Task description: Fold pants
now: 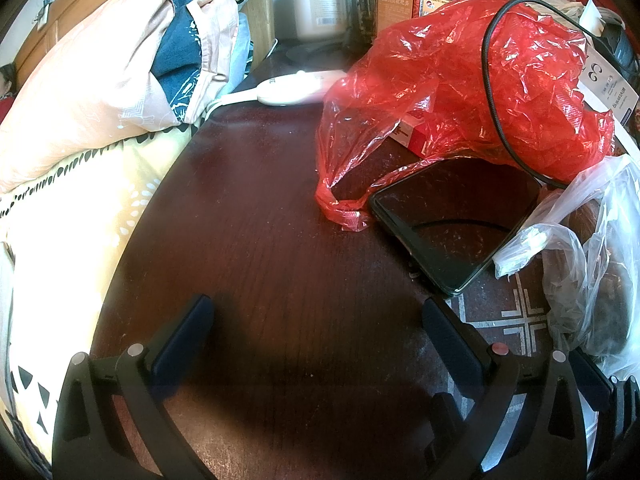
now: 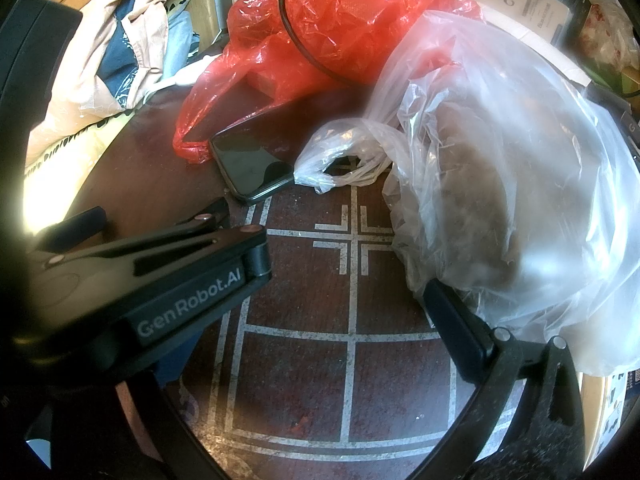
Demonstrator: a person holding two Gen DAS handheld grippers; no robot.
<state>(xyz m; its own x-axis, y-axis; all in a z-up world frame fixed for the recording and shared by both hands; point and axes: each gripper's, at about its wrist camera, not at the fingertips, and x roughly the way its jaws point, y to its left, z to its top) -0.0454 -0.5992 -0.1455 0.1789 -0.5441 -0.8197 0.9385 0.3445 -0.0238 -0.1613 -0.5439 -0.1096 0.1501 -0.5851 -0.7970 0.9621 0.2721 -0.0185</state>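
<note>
Pants are not showing as a distinct garment in either view; only heaped fabric [image 1: 120,60] is lying beside the table [image 1: 260,220], so folding is judged not begun. Left gripper [image 1: 318,316] and right gripper [image 2: 352,276] are hovering spread and empty over the table, near a phone [image 1: 456,220].

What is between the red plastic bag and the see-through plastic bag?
The flat black phone lies between the crinkly red plastic bag and the clear plastic bag, touching both, shown best in the right wrist view.
</note>
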